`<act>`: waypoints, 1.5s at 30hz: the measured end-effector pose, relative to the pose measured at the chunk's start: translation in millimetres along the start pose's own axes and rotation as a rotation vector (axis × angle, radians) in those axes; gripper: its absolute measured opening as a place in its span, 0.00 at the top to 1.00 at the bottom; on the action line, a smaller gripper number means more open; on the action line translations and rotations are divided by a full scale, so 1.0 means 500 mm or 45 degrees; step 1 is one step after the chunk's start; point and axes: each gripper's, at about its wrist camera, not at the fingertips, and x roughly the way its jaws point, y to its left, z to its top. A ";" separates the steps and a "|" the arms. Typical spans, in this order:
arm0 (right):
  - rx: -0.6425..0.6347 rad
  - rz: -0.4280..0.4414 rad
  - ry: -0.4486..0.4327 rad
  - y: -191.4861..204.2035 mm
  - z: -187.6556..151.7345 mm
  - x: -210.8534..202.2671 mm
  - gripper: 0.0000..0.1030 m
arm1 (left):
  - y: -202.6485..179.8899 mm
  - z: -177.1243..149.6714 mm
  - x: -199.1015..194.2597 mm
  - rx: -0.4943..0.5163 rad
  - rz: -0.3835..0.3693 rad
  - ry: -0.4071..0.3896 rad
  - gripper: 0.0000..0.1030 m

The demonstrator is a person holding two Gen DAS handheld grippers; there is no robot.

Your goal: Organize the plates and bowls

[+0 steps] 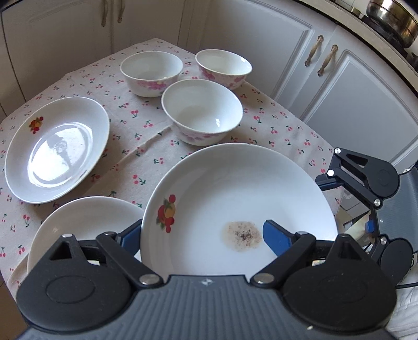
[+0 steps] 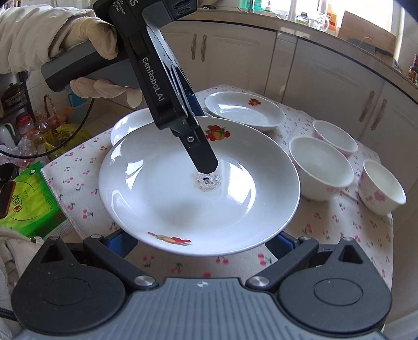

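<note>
A white plate with fruit prints and a speckled stain (image 1: 235,198) (image 2: 183,198) is held above the cherry-print tablecloth. My left gripper (image 1: 203,235) (image 2: 203,162) is shut on its rim, one finger inside the plate, one under it. My right gripper (image 2: 201,243) has its blue pads beneath the plate's near rim, spread wide, not pinching it. A second plate (image 1: 78,225) (image 2: 130,123) lies under the held one. A third plate (image 1: 54,149) (image 2: 245,109) lies apart. Three white bowls with pink flowers (image 1: 201,112) (image 1: 151,72) (image 1: 223,68) stand at the far side.
The small table (image 1: 125,167) stands among white kitchen cabinets (image 1: 352,86). A green package (image 2: 26,204) and bags lie off the table's left side in the right wrist view. A metal pot (image 1: 392,18) sits on the counter.
</note>
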 end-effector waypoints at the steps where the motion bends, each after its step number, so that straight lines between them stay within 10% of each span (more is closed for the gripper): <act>1: -0.010 0.009 -0.001 0.002 0.009 0.005 0.00 | 0.009 -0.003 -0.006 -0.013 0.006 -0.006 0.10; 45: -0.035 0.111 0.209 0.059 0.175 0.168 0.00 | 0.215 -0.085 -0.006 -0.236 0.020 -0.036 0.10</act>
